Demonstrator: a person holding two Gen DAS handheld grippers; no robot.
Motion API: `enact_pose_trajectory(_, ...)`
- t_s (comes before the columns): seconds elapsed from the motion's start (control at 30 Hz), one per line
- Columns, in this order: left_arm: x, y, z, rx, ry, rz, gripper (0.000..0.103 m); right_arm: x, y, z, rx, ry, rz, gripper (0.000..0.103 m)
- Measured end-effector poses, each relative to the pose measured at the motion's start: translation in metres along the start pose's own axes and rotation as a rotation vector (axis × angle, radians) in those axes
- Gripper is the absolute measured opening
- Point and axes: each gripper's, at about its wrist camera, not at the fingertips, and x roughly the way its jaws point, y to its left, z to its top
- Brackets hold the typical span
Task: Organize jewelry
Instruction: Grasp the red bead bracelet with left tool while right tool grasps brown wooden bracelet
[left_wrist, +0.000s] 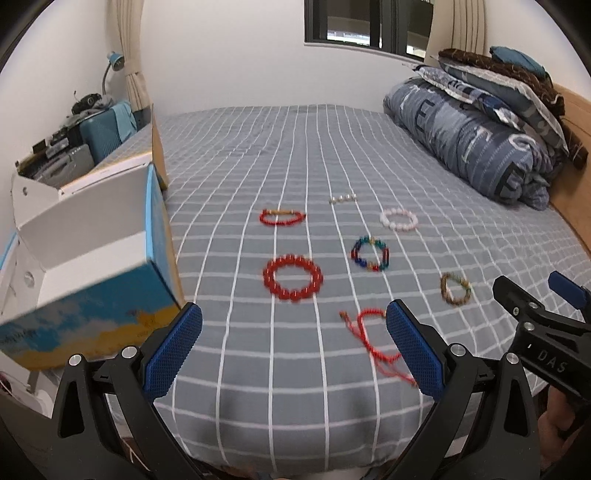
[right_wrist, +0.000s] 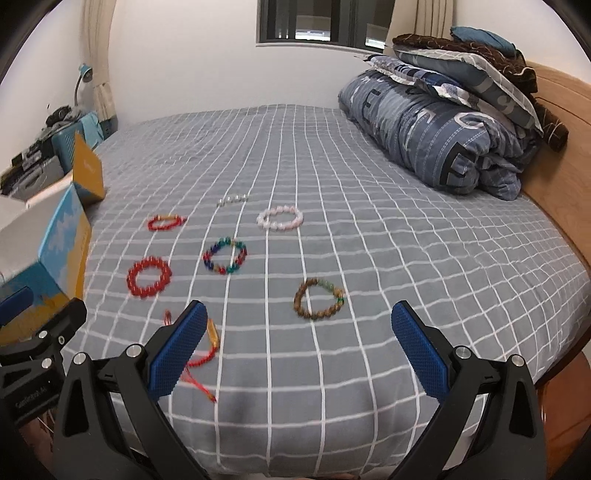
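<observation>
both grippers, left gripper (left_wrist: 293, 349) and right gripper (right_wrist: 297, 349), spread and empty above the bed (left_wrist: 258, 147). bracelets (left_wrist: 293, 277) lie loose on it; box (left_wrist: 92, 280) stands left. judged: start stage; next, pinch one bracelet.

Seven pieces of jewelry lie flat and apart on the grey checked bed (right_wrist: 369, 240). Large red bead bracelet (left_wrist: 293, 277), a closed ring, lies nearest the open blue-and-yellow box (left_wrist: 110, 295) at the bed's left edge. Beyond it lies a thin red bracelet with a gold bar (left_wrist: 282, 216), flattened to an oval. A multicoloured bead bracelet (right_wrist: 225, 255) occupies the centre; a pale pink bead bracelet (right_wrist: 280, 218) lies farther back, and a short row of pearly beads (right_wrist: 232, 199) farthest. A brown wooden bead bracelet with green beads (right_wrist: 319, 298) lies to the right. A red cord bracelet (left_wrist: 373, 341), with loose tails, lies nearest the front edge.
</observation>
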Motion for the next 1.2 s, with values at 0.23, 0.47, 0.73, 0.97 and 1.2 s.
enact_pose_trajectory(0.23, 0.034, -0.003, 0.035, 0.011, 0.045, -0.004, 0.097, 0.031, -0.004, 0.036, -0.013, 0.051, 0.002, 0.096)
enact_pose_trajectory(0.47, 0.099, -0.002, 0.051, 0.013, 0.165, -0.024, 0.097, 0.088, -0.006, 0.043, -0.026, 0.144, 0.007, 0.096)
enact_pose_trajectory(0.73, 0.156, 0.004, 0.032, 0.011, 0.248, -0.031, 0.097, 0.149, -0.015, 0.017, -0.015, 0.27, 0.027, 0.096)
enact_pose_trajectory(0.97, 0.182, 0.007, 0.02, 0.0, 0.292, -0.03, 0.097, 0.175, -0.018, 0.003, 0.005, 0.355, 0.035, 0.089)
enact_pose_trajectory(1.2, 0.189, 0.009, 0.019, 0.003, 0.306, -0.019, 0.078, 0.181, -0.014, -0.004, 0.01, 0.356, 0.022, 0.079)
